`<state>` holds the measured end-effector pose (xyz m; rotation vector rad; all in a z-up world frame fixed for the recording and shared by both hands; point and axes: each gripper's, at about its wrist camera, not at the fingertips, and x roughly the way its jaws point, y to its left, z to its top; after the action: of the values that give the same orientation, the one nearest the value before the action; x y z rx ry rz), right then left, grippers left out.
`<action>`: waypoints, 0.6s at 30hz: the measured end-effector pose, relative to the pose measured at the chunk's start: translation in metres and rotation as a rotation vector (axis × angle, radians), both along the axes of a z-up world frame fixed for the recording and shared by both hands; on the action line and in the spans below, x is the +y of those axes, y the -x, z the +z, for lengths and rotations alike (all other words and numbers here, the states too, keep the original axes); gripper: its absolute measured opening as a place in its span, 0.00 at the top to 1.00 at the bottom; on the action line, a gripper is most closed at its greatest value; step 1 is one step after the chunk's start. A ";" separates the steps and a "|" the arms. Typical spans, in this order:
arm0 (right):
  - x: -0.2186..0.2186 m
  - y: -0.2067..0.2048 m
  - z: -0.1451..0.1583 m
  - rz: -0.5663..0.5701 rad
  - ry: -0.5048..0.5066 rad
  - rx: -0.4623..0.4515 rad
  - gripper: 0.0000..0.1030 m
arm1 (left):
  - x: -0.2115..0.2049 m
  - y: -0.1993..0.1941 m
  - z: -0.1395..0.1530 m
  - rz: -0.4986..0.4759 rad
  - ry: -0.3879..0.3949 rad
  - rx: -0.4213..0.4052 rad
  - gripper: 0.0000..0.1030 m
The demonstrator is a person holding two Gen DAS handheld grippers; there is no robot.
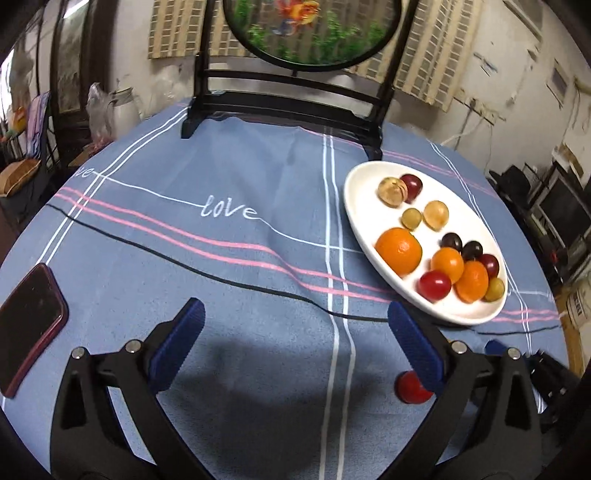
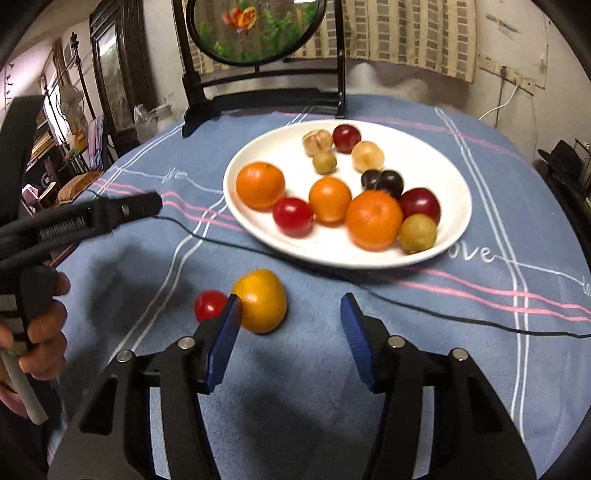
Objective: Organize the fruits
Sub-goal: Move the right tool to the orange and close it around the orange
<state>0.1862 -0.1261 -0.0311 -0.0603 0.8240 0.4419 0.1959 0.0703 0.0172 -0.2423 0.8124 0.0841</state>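
A white plate [image 2: 454, 206] holds several fruits: oranges, red and dark plums, small yellow-green and pale ones. It also shows in the left wrist view [image 1: 354, 192] at the right. A yellow-orange fruit [image 2: 263, 301] and a small red fruit [image 2: 208, 304] lie on the cloth in front of the plate. My right gripper [image 2: 290, 308] is open and empty, its left finger just beside the yellow-orange fruit. My left gripper [image 1: 295, 317] is open and empty over bare cloth; the red fruit [image 1: 410, 387] shows behind its right finger.
A blue striped tablecloth [image 1: 221, 258] covers the round table. A dark phone [image 1: 29, 321] lies at the left edge. A black stand with a round painted screen [image 1: 310, 29] is at the back. A thin black cable [image 2: 443, 314] crosses the cloth.
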 end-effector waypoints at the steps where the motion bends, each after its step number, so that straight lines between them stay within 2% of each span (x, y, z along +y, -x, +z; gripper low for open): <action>1: 0.000 -0.001 -0.001 0.003 -0.011 0.010 0.47 | 0.001 0.001 0.000 0.002 0.002 0.001 0.02; 7: -0.001 0.000 0.000 0.022 -0.077 0.021 0.47 | -0.003 0.003 0.004 -0.026 0.019 -0.007 0.02; 14: 0.006 -0.002 -0.004 0.028 -0.087 0.032 0.48 | -0.008 0.003 0.006 -0.039 0.008 -0.013 0.02; 18: 0.005 -0.006 -0.007 0.010 -0.105 0.044 0.49 | -0.005 0.003 0.009 -0.040 0.028 -0.019 0.02</action>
<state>0.1917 -0.1206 -0.0376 0.0424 0.8428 0.4964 0.1925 0.0651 0.0260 -0.2533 0.7997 0.0329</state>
